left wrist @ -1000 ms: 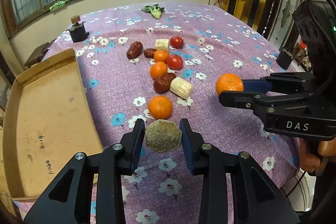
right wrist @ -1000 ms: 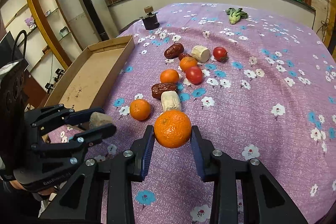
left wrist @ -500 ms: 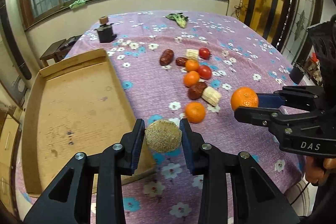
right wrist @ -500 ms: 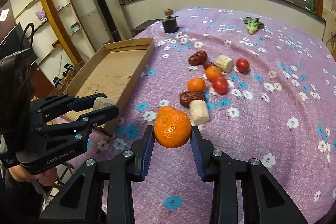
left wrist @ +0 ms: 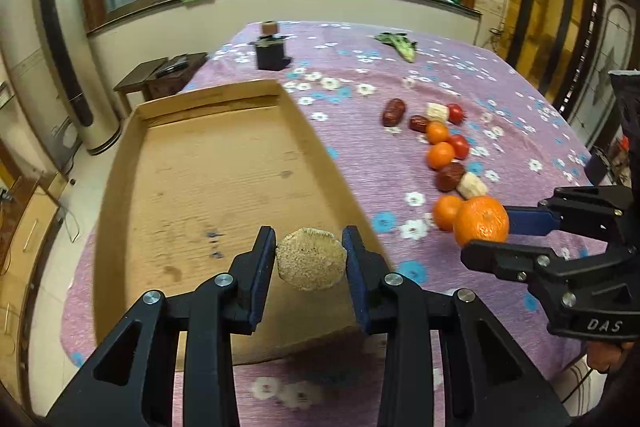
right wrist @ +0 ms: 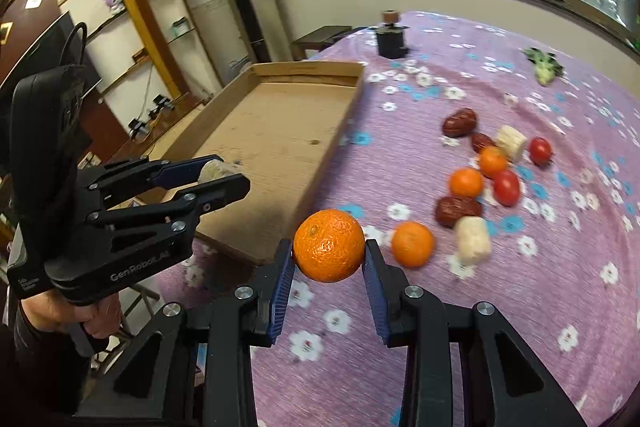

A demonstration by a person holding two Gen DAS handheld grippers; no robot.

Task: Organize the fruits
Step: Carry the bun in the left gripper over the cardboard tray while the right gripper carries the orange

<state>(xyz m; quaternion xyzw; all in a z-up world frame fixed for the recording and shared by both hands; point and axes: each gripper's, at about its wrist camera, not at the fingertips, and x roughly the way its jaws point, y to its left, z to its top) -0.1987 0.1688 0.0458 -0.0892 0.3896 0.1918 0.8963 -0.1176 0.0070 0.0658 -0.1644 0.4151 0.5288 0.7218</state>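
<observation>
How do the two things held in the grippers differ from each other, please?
The corn piece in the left gripper is pale tan, rough and flat-faced; the orange in the right gripper is bright, round and dimpled. The corn piece hangs over the cardboard tray, the orange over the tablecloth. Both are clamped clear of any surface.

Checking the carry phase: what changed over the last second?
Both grippers swung toward the tray: the left gripper, holding the beige chunk, is now over it; the right gripper with the orange has come near its edge. Both grips are unchanged, and the fruit on the cloth has not moved.
</observation>
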